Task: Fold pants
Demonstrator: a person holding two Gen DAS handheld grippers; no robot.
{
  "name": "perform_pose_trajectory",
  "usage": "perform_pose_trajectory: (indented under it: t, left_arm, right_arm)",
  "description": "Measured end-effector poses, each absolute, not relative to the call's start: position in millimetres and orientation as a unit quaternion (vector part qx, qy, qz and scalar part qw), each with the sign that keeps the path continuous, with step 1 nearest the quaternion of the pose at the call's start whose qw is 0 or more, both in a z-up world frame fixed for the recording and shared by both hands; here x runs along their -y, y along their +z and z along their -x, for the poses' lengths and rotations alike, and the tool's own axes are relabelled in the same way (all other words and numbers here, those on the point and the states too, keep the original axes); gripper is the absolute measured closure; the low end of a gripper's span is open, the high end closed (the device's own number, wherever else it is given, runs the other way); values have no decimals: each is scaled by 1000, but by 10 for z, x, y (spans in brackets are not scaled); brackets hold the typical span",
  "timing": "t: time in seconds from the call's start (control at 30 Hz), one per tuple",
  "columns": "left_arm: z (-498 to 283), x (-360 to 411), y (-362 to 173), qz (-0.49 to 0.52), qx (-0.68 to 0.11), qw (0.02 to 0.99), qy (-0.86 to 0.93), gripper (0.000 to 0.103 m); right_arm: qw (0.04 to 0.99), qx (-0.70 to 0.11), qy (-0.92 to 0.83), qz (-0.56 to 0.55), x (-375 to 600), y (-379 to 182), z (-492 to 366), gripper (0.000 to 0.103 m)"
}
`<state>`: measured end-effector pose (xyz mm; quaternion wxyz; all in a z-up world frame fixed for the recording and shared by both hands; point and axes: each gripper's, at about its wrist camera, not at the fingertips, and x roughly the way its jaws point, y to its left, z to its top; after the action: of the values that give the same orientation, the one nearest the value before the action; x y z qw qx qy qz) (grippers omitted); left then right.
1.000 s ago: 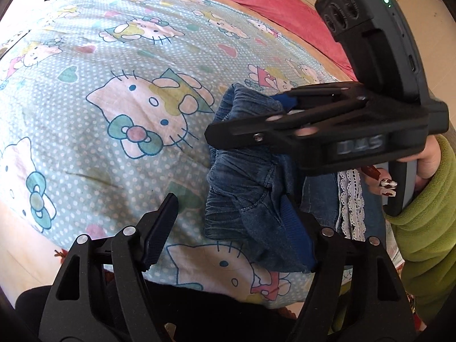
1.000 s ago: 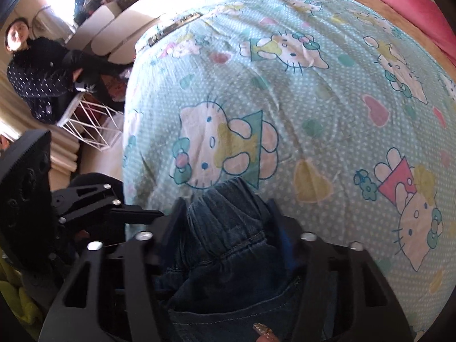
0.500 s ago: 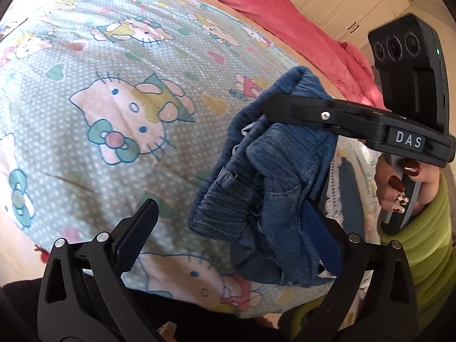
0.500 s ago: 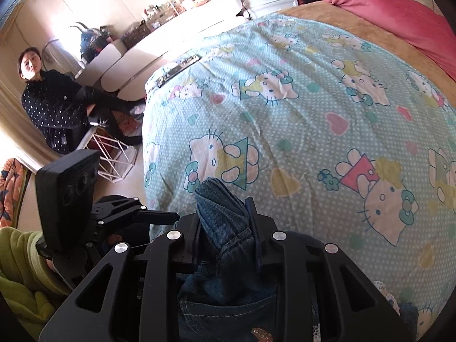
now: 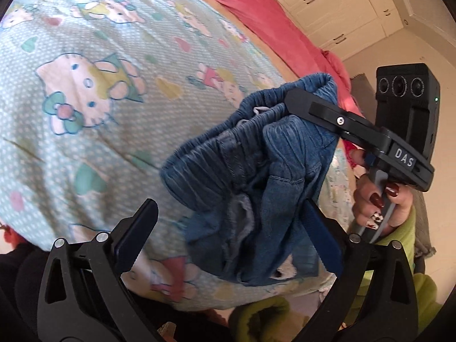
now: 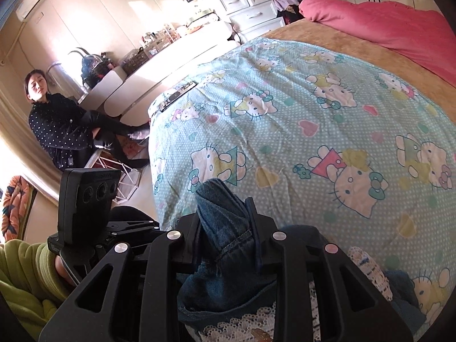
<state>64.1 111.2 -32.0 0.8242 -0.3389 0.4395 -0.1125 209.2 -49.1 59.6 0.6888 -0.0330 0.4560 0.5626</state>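
The blue denim pants (image 5: 256,171) hang bunched in the air above the bed, elastic waistband uppermost. My right gripper (image 6: 225,208) is shut on the pants (image 6: 225,228) at the waistband and holds them up; it also shows in the left wrist view (image 5: 302,99). My left gripper (image 5: 228,222) is open. Its right finger (image 5: 322,236) touches the hanging denim, its left finger (image 5: 136,233) is apart from it. White lace trim (image 6: 236,327) hangs at the bottom of the right wrist view.
The bed carries a light blue cartoon-cat quilt (image 6: 313,119) and a pink blanket (image 6: 384,28) at the far side. A person in black (image 6: 57,125) sits left of the bed. White drawers (image 6: 250,8) and a cluttered white desk (image 6: 171,48) stand behind.
My right gripper has closed tighter and lifted the pants up off the quilt. The pants now hang free, and my left gripper has stayed open beside them.
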Motion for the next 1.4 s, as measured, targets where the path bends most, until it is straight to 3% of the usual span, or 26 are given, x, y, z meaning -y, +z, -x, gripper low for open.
perform_pose_trajectory:
  t: [0.33,0.47,0.53,0.77,0.83,1.07,1.27,1.3,1.33,1.37,1.4]
  left_arm:
    - [-656,-552,-107,301,-431,832,-176,10]
    - [-685,-271,-19,269,-426,837,-213,10]
    - [-709,-103,-18,260,-429,832,-239,10]
    - [-572,470,-152,218,-459,807,-301,10]
    - [-515,545,-192,204,-466,805,-306,10]
    - [-287,531,10,179,-439,821,-319,10]
    - [-293,104,180,135,-405,880,-208,10]
    - [-325,65,164,132,-403,885,-194,12]
    - [-365,47,128,126,-400,891,-176,24]
    - [-415,75,117,122,-401,892,-171,42]
    - [-461,111,58,123,-408,888,-174,47]
  right_arm:
    - [711,-435,553,-11,1054,672,-2094,77]
    - [725,-436,531,-44,1401,645,-2167,68]
    - [737,-433,516,-65,1653,623,-2209,54]
    - [784,-462,405,-89,2402,269,-2368,53]
    - [787,-470,388,-95,2518,184,-2327,47]
    - [797,-469,373,-83,2637,245,-2022,29]
    - [791,-475,375,-90,2612,303,-1936,13]
    - [785,-484,375,-93,2577,268,-1947,13]
    - [777,-495,376,-99,2521,220,-1963,12]
    - [769,-505,378,-104,2456,173,-1983,11]
    - [762,-515,377,-106,2393,123,-1999,8]
